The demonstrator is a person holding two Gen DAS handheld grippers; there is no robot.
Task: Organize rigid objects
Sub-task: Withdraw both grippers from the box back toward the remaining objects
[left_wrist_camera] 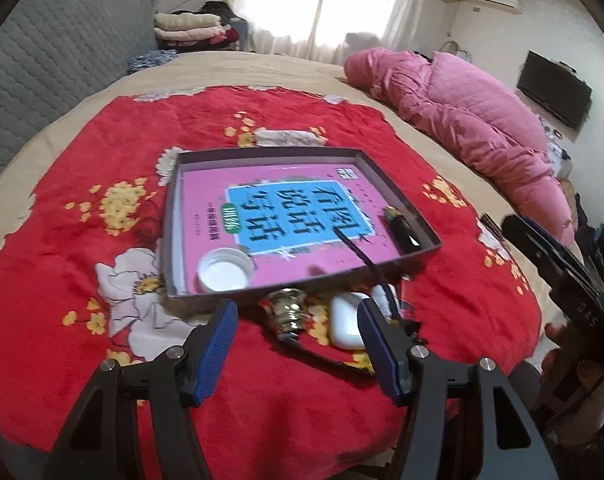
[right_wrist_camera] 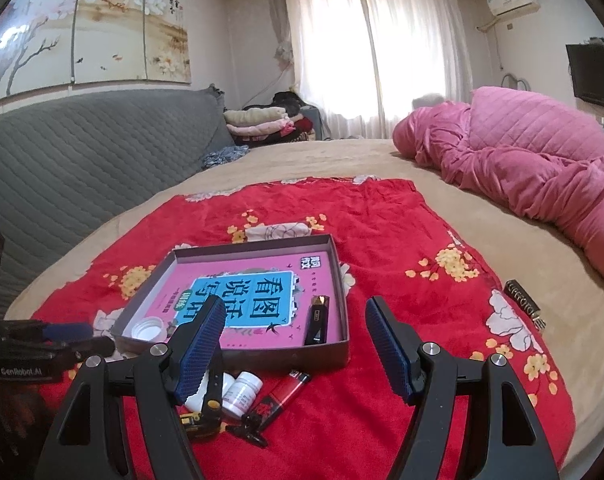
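Below the left wrist camera, left gripper (left_wrist_camera: 297, 320) with jaws spread wide, empty, hovering low over red floral blanket (left_wrist_camera: 101, 152). Just ahead, shallow grey box (left_wrist_camera: 398, 188), already holding pink workbook (left_wrist_camera: 302, 196), white bottle cap (left_wrist_camera: 224, 269), black lighter-like case (left_wrist_camera: 402, 226) and thin dark stick (left_wrist_camera: 356, 250), blurred, leaning over the near wall. Between the fingertips and that near wall, still loose on the blanket: gold ornate knob (left_wrist_camera: 287, 310) and white rounded case (left_wrist_camera: 344, 320), the latter just beside the right blue pad. Best handled by centring on one item only, probably the knob, lowering until both pads bracket its widest part, closing slowly so it cannot squirt sideways on soft fabric, then lifting clear of the wall before moving in.

Under the right wrist camera, right gripper (right_wrist_camera: 293, 344) likewise spread and holding nothing, raised above the box's near edge. Near the left finger, loose items outside the box: small white pill bottle (right_wrist_camera: 243, 392), red lighter (right_wrist_camera: 285, 392), yellow-and-black folding tool (right_wrist_camera: 209, 408), black clip (right_wrist_camera: 249, 430). Farther right, well apart, dark lettered bar (right_wrist_camera: 522, 298) at the blanket's edge. Worth dropping straight down over the pill bottle's body, jaws square to it, and avoiding the crowded neighbours. Worth keeping both grippers apart over the box, one at a time.
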